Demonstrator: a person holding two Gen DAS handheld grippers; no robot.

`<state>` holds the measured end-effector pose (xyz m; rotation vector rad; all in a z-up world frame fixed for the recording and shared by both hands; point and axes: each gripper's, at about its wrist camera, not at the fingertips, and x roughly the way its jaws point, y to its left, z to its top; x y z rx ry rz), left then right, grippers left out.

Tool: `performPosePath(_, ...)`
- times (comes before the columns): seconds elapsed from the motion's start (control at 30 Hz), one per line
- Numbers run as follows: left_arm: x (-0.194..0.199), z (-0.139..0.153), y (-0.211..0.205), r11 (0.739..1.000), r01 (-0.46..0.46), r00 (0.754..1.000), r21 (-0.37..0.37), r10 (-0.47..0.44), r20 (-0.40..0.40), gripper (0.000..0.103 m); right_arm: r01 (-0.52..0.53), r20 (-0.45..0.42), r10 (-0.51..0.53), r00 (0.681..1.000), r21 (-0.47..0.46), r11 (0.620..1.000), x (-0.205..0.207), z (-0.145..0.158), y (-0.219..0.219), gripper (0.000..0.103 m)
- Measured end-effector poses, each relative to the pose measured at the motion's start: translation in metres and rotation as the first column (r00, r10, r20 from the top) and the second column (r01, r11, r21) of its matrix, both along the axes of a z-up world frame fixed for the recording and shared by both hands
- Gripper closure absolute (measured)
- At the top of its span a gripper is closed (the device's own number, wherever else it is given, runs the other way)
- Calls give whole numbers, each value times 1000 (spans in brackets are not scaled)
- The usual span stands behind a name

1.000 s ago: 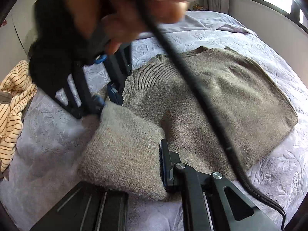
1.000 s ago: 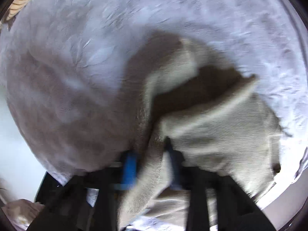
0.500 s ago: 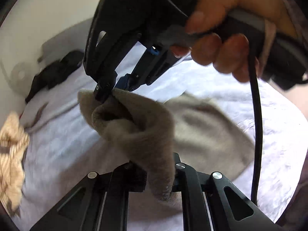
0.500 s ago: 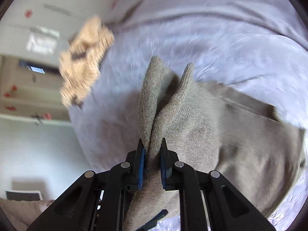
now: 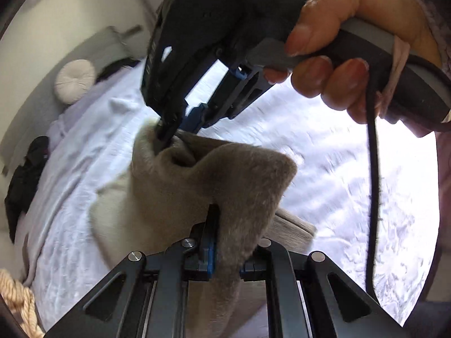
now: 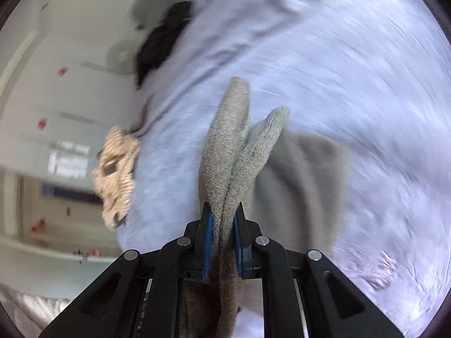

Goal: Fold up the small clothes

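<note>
So both grippers have hold of the same tan sweater (image 5: 225, 180) and it's lifted off the bed (image 5: 324, 169), sagging between them in the middle of the left wrist view. The left gripper (image 5: 225, 256) at the bottom centre is pinched tight on one bunched edge of the knit. The right gripper (image 5: 172, 138) comes in from the upper middle of that frame, held in a hand (image 5: 352, 53), and bites the other edge. In the right wrist view, the right gripper's blue pads (image 6: 208, 233) squeeze two layers of sweater together at bottom centre, the ends poking up like rabbit ears.

My guess is two corners are held so the body hangs straight and can be laid down doubled over. The rest of it trails on the bedspread below.

A striped top (image 6: 118, 169) sits at the left, and something black (image 6: 163, 42) lies near the upper left by a round cushion (image 5: 74, 80).
</note>
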<state>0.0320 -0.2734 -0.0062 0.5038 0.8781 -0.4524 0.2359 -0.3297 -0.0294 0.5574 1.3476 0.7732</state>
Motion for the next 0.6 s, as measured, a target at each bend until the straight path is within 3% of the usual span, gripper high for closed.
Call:
performPosePath(0.1,-2,-24,-11,1000,6,998,28,-5,-57,90,76,-91,-77,993,-11,997,-5,-53,-30,88)
performPosePath(0.2,-10,-34,-6,1000,-21,996,24,23,-89,90,120,-136,-119,983,-5,993,-13,-82,-40,88)
performPosePath(0.27,-12,-34,-4,999,-32,993,11,33,-111,89,136,-142,-133,981,9,991,-15,-86,-44,83)
performPosePath(0.33,-11,-30,6,999,-48,989,-15,45,-142,59,146,-150,-143,978,10,989,-15,-87,-47,81)
performPosePath(0.4,-13,-20,25,994,-93,984,-55,84,-156,44,152,-163,-152,975,-9,988,-19,-85,-52,69)
performPosePath(0.47,-22,-4,31,988,-123,978,-98,103,-183,44,162,-170,-162,972,-15,987,-25,-81,-62,53)
performPosePath(0.53,-23,7,54,967,-203,957,-154,163,-239,44,178,-172,-173,970,14,984,-37,-73,-74,48)
performPosePath(0.6,-22,11,77,931,-303,921,-205,231,-314,44,196,-177,-187,966,32,980,-51,-66,-80,48)
